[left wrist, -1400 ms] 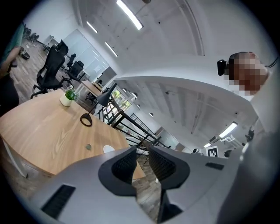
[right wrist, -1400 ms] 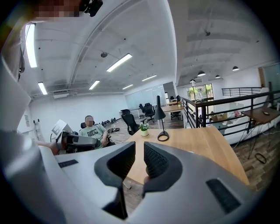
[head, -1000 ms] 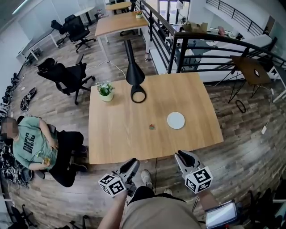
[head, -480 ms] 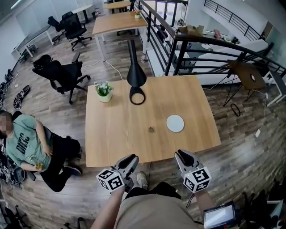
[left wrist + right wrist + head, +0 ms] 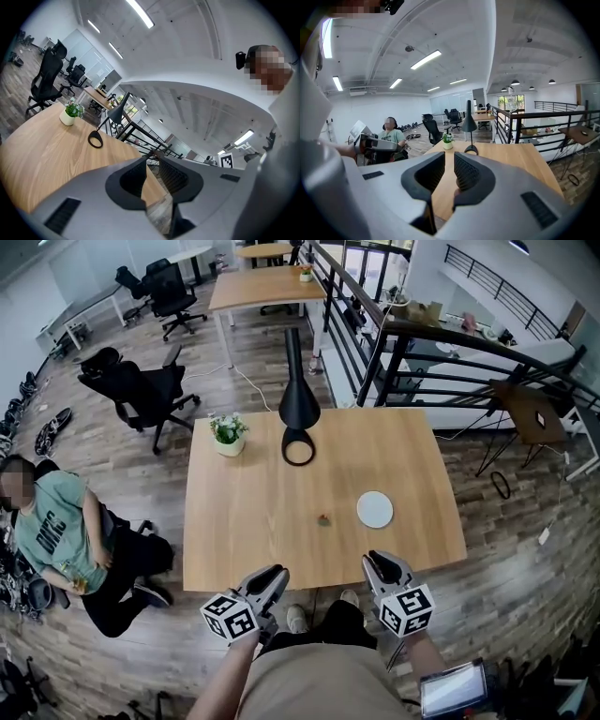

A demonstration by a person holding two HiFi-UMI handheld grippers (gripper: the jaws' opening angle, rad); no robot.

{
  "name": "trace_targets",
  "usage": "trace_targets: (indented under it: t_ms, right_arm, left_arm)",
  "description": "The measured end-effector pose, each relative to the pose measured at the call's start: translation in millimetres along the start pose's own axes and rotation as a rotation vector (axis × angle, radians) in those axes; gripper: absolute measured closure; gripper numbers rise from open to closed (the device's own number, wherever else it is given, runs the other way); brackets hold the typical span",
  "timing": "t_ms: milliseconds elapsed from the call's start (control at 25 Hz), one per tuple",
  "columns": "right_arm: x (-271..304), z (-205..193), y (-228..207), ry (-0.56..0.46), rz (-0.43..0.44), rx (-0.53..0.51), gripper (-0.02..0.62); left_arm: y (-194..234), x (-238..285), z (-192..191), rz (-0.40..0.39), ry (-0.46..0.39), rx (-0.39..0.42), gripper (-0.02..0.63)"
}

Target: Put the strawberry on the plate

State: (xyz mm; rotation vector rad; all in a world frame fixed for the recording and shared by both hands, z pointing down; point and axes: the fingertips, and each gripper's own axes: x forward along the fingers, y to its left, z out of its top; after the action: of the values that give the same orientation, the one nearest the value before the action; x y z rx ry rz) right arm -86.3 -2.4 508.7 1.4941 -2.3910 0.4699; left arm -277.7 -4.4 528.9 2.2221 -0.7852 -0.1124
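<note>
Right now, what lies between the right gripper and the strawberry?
Only bare table: in the head view, nothing stands between the right gripper and the strawberry.

Open-plan office, on an upper level edged by a railing.

Light wooden table (image 5: 272, 531) on a wood-plank floor (image 5: 511, 549), with a second desk (image 5: 267, 287) of the same make farther back. Black swivel office chairs (image 5: 141, 390) stand loose nearby and more sit by the far wall. Black metal railing (image 5: 375, 338) runs along one side, lower floor visible beyond. On the table: a small potted plant (image 5: 228, 432) and a black desk lamp (image 5: 299, 418). Long strip lights (image 5: 425, 59) on a high white ceiling. One person (image 5: 56, 531) seated low beside the table.
</note>
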Motion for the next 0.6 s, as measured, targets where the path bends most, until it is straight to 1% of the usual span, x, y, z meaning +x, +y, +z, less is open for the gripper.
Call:
trace_targets:
  t_ms: [240,480,600]
  right_arm:
    - [42.1,-14.4,-19.0,0.058,0.068,-0.034,0.532]
    - [95.1,-23.8,-50.6,0.136,0.168,-0.126,0.532]
    - [120.0,-32.1,-66.8,0.182,0.223,-0.164,0.532]
  left_arm:
    - [8.7,9.7,14.7,0.072,-0.035,0.018,0.515]
    - [22.3,40.6,28.5,0.170,-0.090,-0.008,0.515]
    - [22.6,59.3,32.5,0.211,-0.097,-0.007,0.514]
